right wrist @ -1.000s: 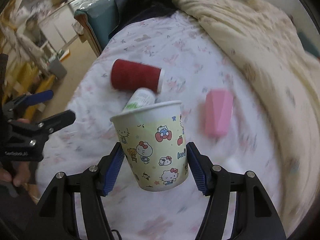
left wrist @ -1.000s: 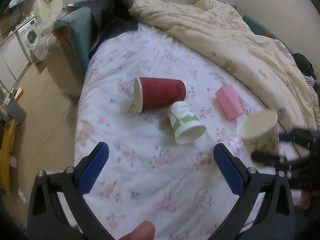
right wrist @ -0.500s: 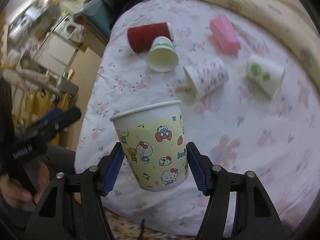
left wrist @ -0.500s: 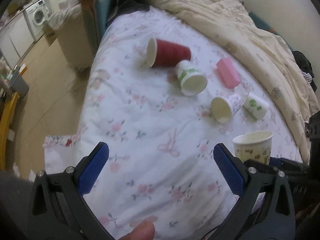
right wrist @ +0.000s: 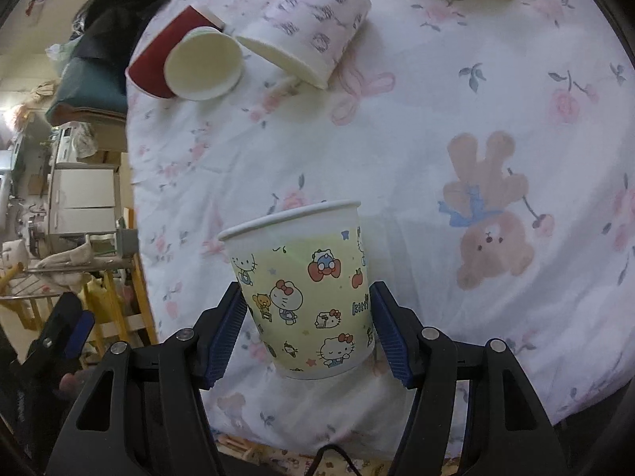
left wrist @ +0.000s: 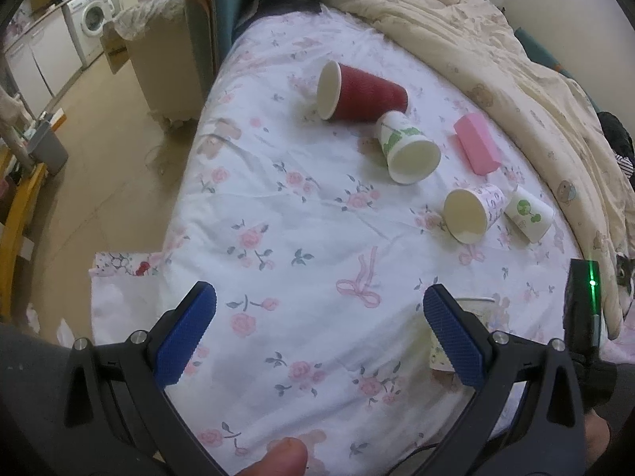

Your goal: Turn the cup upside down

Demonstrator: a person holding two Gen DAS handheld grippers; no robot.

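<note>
My right gripper (right wrist: pixel 307 327) is shut on a Hello Kitty paper cup (right wrist: pixel 305 289), held rim up just above the floral bedsheet near the bed's front edge. The same cup (left wrist: pixel 482 317) shows partly behind my left gripper's right finger in the left wrist view. My left gripper (left wrist: pixel 317 333) is open and empty above the sheet, left of the cup. It also shows in the right wrist view (right wrist: pixel 71 329) at the lower left.
Several cups lie on their sides on the bed: a red cup (left wrist: pixel 361 93), a green-print cup (left wrist: pixel 408 148), a pink-print cup (left wrist: pixel 474 212) and a green-dot cup (left wrist: pixel 528 214). A pink box (left wrist: pixel 476 144) lies near a rumpled duvet (left wrist: pixel 496 47). The floor is at left.
My right gripper has carried the Hello Kitty cup toward the near edge and down close to the sheet. My left gripper has drawn back from the lying cups, still open.
</note>
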